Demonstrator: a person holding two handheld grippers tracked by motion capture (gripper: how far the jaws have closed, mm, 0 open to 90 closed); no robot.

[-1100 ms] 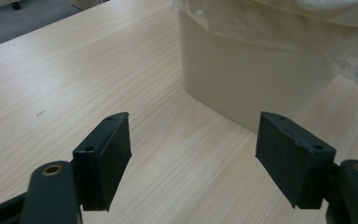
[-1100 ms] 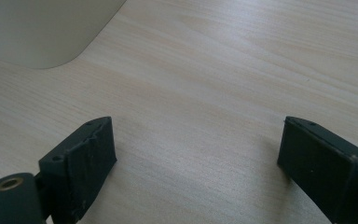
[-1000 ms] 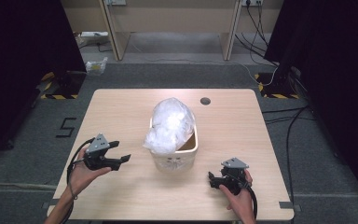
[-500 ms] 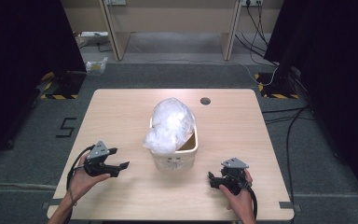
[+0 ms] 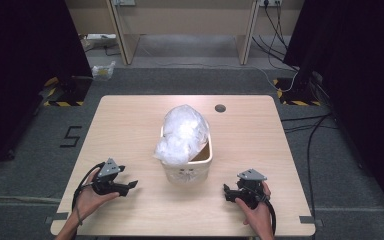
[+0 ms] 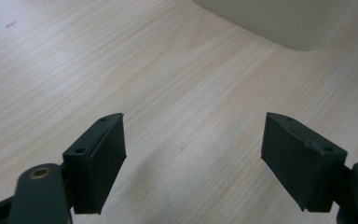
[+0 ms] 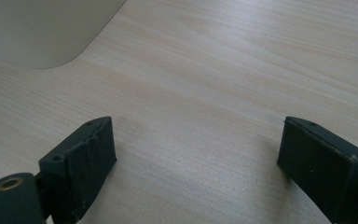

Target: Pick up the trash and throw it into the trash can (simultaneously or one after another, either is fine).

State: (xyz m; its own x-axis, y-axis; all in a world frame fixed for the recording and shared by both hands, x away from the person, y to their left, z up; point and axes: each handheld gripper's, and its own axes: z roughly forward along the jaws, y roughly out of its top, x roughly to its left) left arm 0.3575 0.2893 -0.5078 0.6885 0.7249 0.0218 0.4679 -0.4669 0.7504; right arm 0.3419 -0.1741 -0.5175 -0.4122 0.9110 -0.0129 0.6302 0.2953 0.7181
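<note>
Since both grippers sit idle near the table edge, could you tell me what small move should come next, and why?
Probably bring the left gripper toward the plastic bag hanging over the bin: its fingers are open, holding nothing, and the bin stands just ahead.

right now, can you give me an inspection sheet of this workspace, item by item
surface: light wooden table, bare apart from the bin; a small dark round spot near its far edge
job's things: cream plastic bin at the middle, with a clear crumpled plastic bag bulging out of its top and over its left rim
clutter: nothing seen on the table
grippers: left gripper and right gripper both open, holding nothing, low at the near edge on either side of the bin, apart from it
cables: a black cable loops from the left gripper; more black cables run over the floor at right
surroundings: grey floor, a marking like a 5 at left, wooden desk legs beyond
</note>
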